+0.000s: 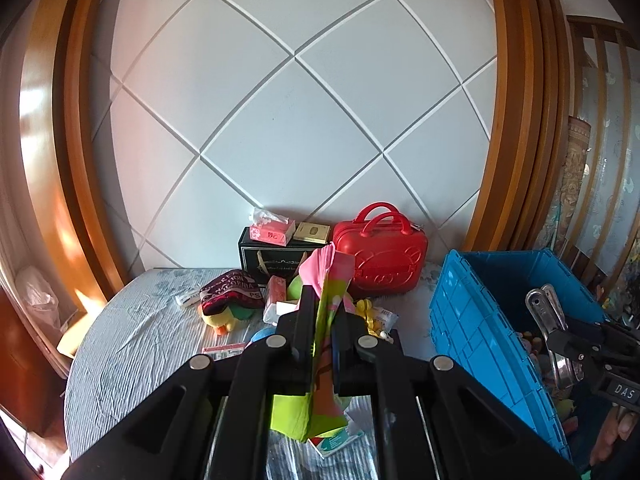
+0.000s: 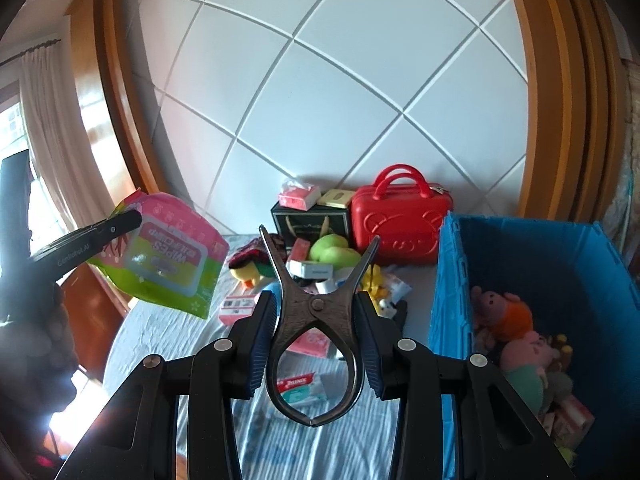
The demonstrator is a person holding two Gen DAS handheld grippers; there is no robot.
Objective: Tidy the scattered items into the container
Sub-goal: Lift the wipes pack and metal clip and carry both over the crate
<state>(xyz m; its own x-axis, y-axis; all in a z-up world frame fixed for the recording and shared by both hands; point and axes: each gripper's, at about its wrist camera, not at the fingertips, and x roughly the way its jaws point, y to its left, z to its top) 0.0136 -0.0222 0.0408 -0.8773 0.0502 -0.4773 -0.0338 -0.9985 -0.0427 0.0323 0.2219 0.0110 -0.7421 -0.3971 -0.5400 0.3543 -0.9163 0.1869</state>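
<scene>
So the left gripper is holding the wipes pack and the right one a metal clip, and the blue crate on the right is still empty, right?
Not quite: the blue crate is not empty. The right wrist view shows plush toys lying inside it. The rest holds: the left gripper is shut on the wipes pack, and the right gripper holds the metal clip.

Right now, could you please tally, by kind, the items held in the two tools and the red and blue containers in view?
Wipes pack: 1
Metal clip: 1
Red case: 1
Blue crate: 1
Total: 4
</scene>
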